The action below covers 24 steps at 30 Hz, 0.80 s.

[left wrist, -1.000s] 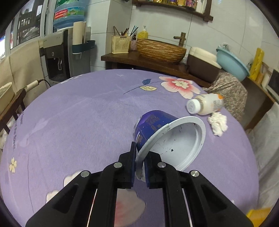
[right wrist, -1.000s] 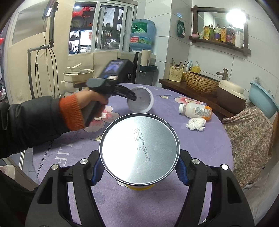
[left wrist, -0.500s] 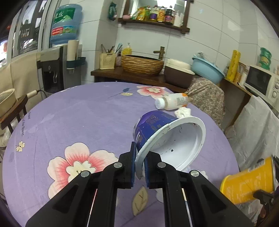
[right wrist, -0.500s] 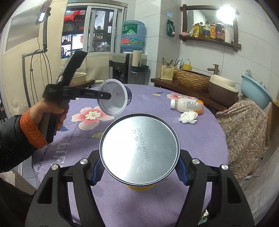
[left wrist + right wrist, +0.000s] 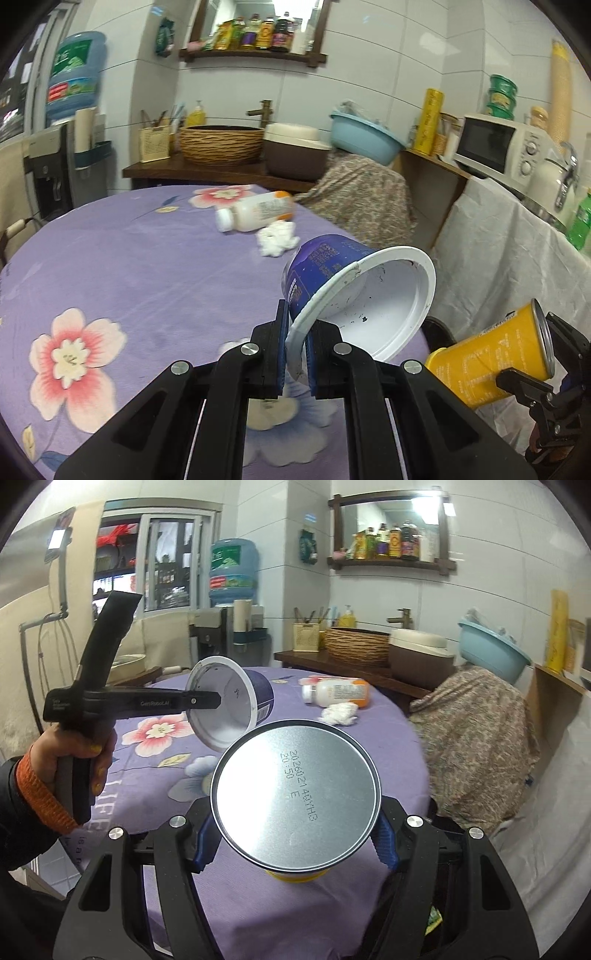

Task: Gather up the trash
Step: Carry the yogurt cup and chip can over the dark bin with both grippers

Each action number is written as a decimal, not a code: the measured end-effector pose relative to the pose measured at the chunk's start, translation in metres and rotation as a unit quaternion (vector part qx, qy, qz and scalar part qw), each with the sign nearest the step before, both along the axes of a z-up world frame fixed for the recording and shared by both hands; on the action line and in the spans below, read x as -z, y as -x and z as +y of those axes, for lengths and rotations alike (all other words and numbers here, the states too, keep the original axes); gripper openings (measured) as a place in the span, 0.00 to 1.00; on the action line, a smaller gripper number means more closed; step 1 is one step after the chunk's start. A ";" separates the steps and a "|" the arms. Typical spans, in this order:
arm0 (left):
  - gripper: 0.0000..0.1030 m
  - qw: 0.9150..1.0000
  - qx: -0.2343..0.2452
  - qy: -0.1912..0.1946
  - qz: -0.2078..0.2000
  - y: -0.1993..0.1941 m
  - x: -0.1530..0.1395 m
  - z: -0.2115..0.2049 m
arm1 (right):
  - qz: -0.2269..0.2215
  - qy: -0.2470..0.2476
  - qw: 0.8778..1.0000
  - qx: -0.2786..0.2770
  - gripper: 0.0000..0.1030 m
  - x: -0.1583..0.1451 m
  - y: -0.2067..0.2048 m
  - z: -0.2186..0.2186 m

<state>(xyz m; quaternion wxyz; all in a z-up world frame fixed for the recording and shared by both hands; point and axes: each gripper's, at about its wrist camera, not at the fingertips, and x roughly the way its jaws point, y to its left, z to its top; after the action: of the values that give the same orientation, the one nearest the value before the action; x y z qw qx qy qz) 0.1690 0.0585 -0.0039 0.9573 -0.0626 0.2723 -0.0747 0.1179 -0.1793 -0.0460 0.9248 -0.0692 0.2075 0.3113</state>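
Yellow can [image 5: 295, 797] — label hidden behind silver base — between right jaws.

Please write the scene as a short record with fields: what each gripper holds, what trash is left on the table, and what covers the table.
left gripper: shut on the rim of the blue cup, empty, white inside, tilted on its side
right gripper: shut on the yellow can, its metal end facing the camera
trash on table: white bottle with orange end, lying on its side; crumpled tissue beside it
table cover: purple cloth with flower print
bin: none clearly seen
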 end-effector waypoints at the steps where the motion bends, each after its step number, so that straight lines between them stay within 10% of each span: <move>1: 0.09 1.000 0.008 -0.002 -0.001 -0.002 0.000 -0.009 | 0.000 0.001 1.000 0.012 0.65 0.000 0.000 -0.010; 14: 0.09 0.993 0.114 -0.005 0.013 -0.033 0.015 -0.121 | 0.047 0.025 0.984 0.168 0.65 0.042 -0.026 -0.114; 24: 0.09 0.982 0.177 -0.035 0.049 -0.047 0.046 -0.195 | 0.154 0.040 0.961 0.227 0.65 0.135 -0.069 -0.149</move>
<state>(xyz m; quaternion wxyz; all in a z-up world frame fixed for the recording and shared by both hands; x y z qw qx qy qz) 0.2160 -0.1361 -0.0501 0.9159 0.0166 0.3286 -0.2300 0.1870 -0.3281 -0.1806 0.9245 -0.0081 0.3698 0.0919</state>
